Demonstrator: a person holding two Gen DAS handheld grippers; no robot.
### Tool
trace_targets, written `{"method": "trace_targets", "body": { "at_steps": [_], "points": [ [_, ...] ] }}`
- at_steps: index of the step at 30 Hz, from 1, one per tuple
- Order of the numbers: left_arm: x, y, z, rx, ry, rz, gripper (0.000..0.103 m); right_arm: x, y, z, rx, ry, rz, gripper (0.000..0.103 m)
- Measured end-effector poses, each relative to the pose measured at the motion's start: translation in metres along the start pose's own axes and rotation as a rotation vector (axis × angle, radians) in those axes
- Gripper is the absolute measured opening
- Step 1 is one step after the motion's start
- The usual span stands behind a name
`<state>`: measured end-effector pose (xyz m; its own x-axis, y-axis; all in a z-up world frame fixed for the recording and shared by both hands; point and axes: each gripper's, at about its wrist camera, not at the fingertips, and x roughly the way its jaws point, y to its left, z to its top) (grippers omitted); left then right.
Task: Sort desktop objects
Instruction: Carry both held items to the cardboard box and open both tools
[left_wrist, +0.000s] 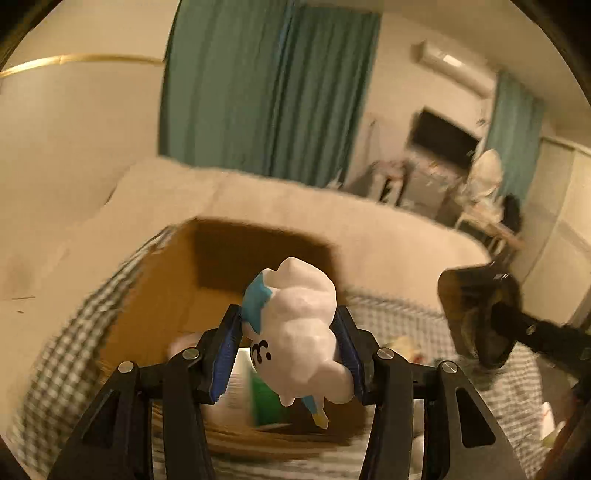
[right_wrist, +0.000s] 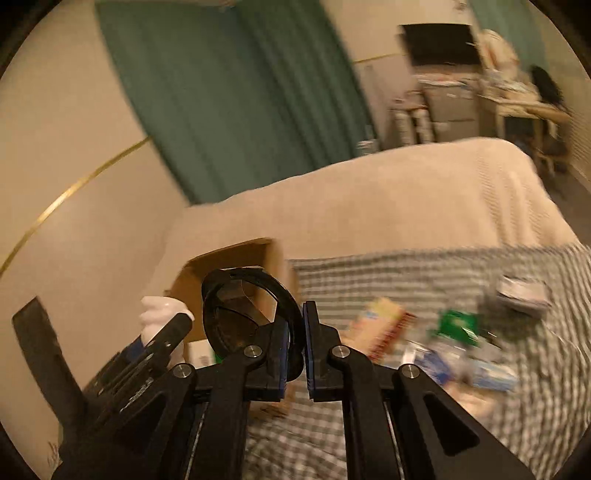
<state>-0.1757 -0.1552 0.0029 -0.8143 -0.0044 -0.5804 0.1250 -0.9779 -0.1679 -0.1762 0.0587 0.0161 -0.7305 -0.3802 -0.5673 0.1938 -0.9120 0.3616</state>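
The left claw (left_wrist: 291, 354) holds a white toy figure (left_wrist: 299, 332) with a blue bow, squeezed between its two blue pads. The toy hangs just above the open cardboard box (left_wrist: 177, 295), which stands on the checked cloth (left_wrist: 66, 354) of the bench.

The right claw (right_wrist: 295, 347) is pinched shut on a pair of dark sunglasses (right_wrist: 243, 314), gripping them by the thin rim, up in the air near the box.

What could go wrong: the rim is thin and smooth, so the sunglasses may slip or twist out if that claw swings fast. The toy is round and lumpy, and it might pop out early and miss the box. The two claws are close together, so they could bump each other over the box.

Both claws point forward and tip down toward the bench. More small things lie on the cloth to the right, but they are blurry, so I cannot say what they are.
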Motion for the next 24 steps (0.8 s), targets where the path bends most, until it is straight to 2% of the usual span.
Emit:
{"method": "trace_targets", "body": {
  "at_steps": [5,6,7,8,9,10,11,14,17,21,24],
  "points": [
    [0.028,0.037,-0.003,0.013,0.055,0.055,0.053,0.07,0.051,0.004,-0.069,0.104,0.029,0.007],
    [0.03,0.042,-0.005,0.008,0.054,0.065,0.061,0.081,0.06,0.003,-0.089,0.119,0.024,0.007],
    [0.03,0.045,-0.008,0.003,0.06,0.073,0.081,0.091,0.067,0.002,-0.105,0.131,0.016,0.008],
    [0.031,0.048,-0.009,-0.002,0.065,0.087,0.091,0.096,0.074,-0.001,-0.115,0.14,0.011,0.012],
    [0.029,0.049,-0.01,-0.01,0.06,0.11,0.1,0.102,0.077,-0.002,-0.115,0.153,0.004,0.026],
    [0.025,0.049,-0.013,-0.015,0.053,0.118,0.1,0.104,0.079,-0.002,-0.111,0.162,0.003,0.043],
    [0.022,0.05,-0.014,-0.017,0.051,0.114,0.1,0.103,0.077,-0.002,-0.107,0.162,0.002,0.047],
    [0.01,0.041,-0.019,-0.029,0.051,0.096,0.101,0.079,0.071,0.001,-0.104,0.115,0.001,0.049],
    [-0.012,0.014,-0.025,-0.021,0.039,0.029,0.101,0.04,0.053,-0.001,-0.114,0.054,-0.031,0.049],
    [-0.029,-0.043,-0.04,0.053,0.044,-0.052,0.103,-0.023,0.004,-0.01,-0.094,-0.015,-0.112,0.049],
    [-0.031,-0.088,-0.06,0.082,0.075,-0.145,0.103,-0.068,-0.04,-0.025,-0.056,-0.055,-0.187,0.049]
  ]
}}
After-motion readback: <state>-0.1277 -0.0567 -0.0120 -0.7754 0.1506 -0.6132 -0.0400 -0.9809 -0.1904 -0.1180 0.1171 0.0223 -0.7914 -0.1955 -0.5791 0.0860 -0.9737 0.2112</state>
